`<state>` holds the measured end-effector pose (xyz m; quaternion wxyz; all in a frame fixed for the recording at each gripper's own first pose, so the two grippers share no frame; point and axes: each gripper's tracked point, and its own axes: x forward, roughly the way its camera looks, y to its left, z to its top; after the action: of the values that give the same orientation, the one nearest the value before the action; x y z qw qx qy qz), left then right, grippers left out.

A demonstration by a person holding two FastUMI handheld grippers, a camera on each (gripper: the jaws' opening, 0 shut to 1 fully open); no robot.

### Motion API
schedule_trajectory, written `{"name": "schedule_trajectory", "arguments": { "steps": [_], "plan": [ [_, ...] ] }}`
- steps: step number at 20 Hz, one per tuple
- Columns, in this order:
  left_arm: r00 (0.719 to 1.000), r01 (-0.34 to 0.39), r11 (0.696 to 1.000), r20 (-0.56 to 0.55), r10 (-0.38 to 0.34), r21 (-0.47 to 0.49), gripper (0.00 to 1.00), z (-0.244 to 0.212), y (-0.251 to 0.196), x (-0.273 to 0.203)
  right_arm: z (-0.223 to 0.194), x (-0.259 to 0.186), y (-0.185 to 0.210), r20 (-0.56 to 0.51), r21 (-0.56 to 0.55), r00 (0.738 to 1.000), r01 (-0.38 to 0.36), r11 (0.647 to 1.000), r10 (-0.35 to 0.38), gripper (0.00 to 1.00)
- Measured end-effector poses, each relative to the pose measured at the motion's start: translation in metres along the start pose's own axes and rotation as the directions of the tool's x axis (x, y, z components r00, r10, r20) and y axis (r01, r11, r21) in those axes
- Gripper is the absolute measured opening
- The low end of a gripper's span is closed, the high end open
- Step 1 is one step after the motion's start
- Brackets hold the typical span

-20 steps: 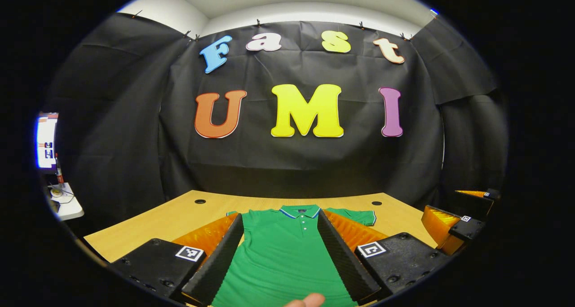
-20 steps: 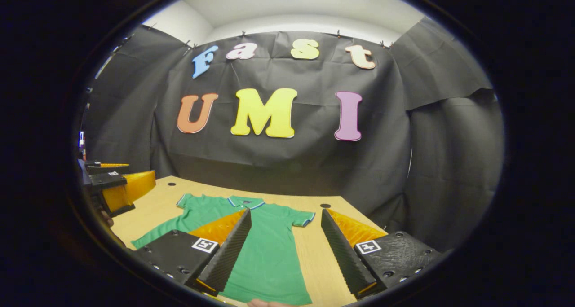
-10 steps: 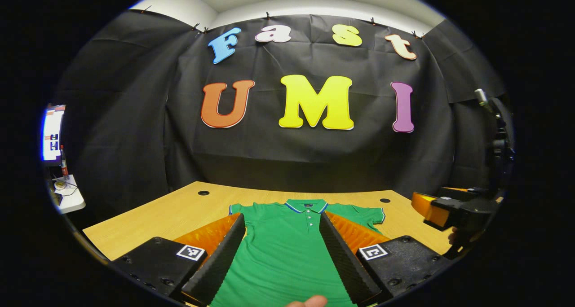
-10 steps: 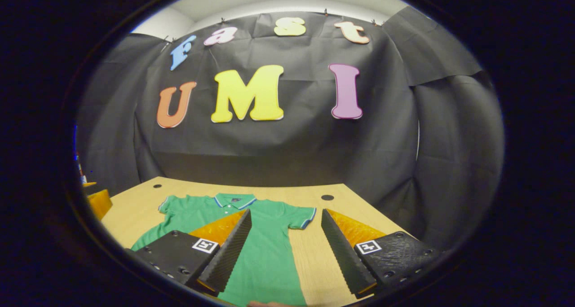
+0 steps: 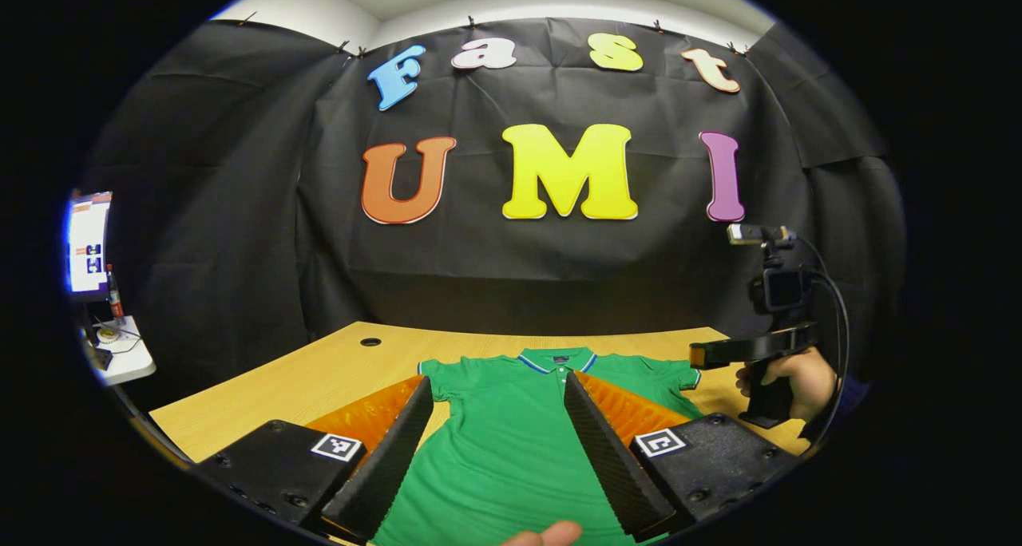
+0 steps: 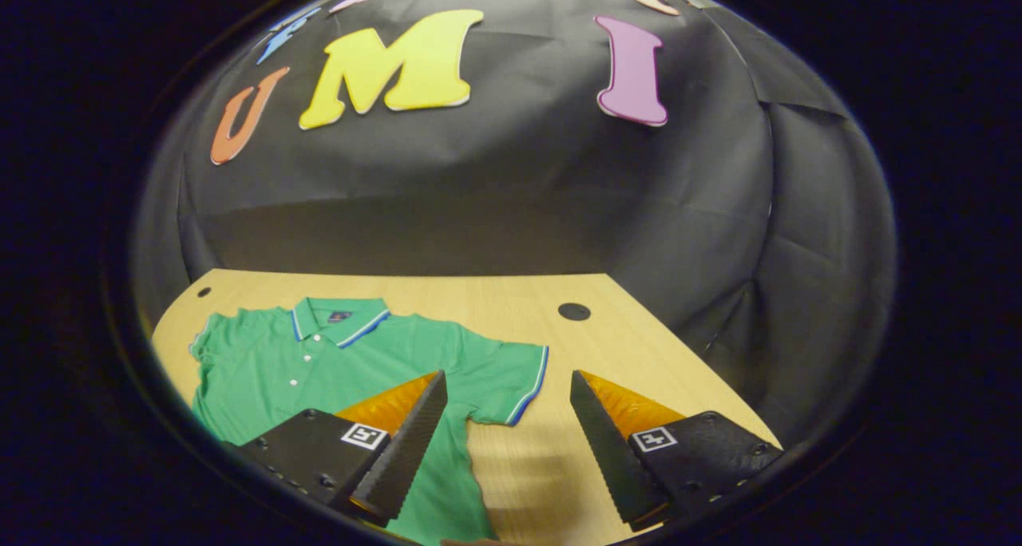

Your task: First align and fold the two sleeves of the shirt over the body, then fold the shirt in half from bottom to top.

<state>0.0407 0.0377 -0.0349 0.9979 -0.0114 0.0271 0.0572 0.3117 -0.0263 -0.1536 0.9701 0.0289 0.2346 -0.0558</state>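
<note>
Green shirt flat on wooden table, sleeves spread.

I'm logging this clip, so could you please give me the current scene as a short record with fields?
shirt: green polo, flat and face up on the table, collar away from the person
sleeves: both spread out, not yet folded
left gripper: open, above the shirt body, holding nothing
right gripper: open, above the right sleeve, holding nothing
hand: holds the right gripper's handle, seen in the left gripper view
task stage: nothing folded
</note>
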Motion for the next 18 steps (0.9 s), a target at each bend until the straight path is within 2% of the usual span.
{"name": "schedule_trajectory", "arguments": {
  "steps": [5,7,10,13,14,15,16,17,18],
  "plan": [
    [0.999,-0.002,1.0,-0.037,0.003,0.022,1.0,-0.013,0.003,0.012,-0.018,0.043,-0.009,-0.111,0.072,0.992,0.075,0.995,-0.067,0.95],
    [0.998,-0.029,0.998,-0.051,0.032,0.049,1.0,-0.02,0.013,0.019,-0.029,0.053,-0.008,-0.155,0.076,0.986,0.08,0.994,-0.067,0.94],
    [0.995,-0.029,0.999,-0.091,0.03,0.015,1.0,-0.03,0.013,0.024,-0.039,0.066,-0.004,-0.196,0.07,0.978,0.083,0.994,-0.068,0.93],
    [0.995,-0.025,1.0,-0.093,0.025,0.01,1.0,-0.03,0.013,0.024,-0.049,0.078,0.002,-0.232,0.099,0.972,0.06,0.993,-0.036,0.84],
    [0.996,-0.023,1.0,-0.09,0.024,0.013,1.0,-0.03,0.012,0.025,-0.047,0.078,0.005,-0.227,0.115,0.974,0.035,0.993,-0.008,0.72],
    [0.995,-0.022,1.0,-0.093,0.024,0.017,1.0,-0.031,0.012,0.026,-0.044,0.081,0.006,-0.224,0.121,0.975,0.024,0.992,0.003,0.67],
    [0.995,-0.023,1.0,-0.096,0.025,0.019,1.0,-0.033,0.013,0.026,-0.044,0.085,0.005,-0.226,0.11,0.974,0.013,0.994,0.013,0.54],
    [0.995,-0.024,1.0,-0.101,0.026,0.016,1.0,-0.034,0.015,0.027,-0.041,0.085,0.006,-0.228,0.088,0.973,-0.003,0.996,0.023,0.46],
    [0.994,-0.027,1.0,-0.107,0.028,0.013,1.0,-0.036,0.015,0.028,-0.041,0.088,0.007,-0.226,0.054,0.974,-0.014,0.998,0.025,0.31]
  ]
}}
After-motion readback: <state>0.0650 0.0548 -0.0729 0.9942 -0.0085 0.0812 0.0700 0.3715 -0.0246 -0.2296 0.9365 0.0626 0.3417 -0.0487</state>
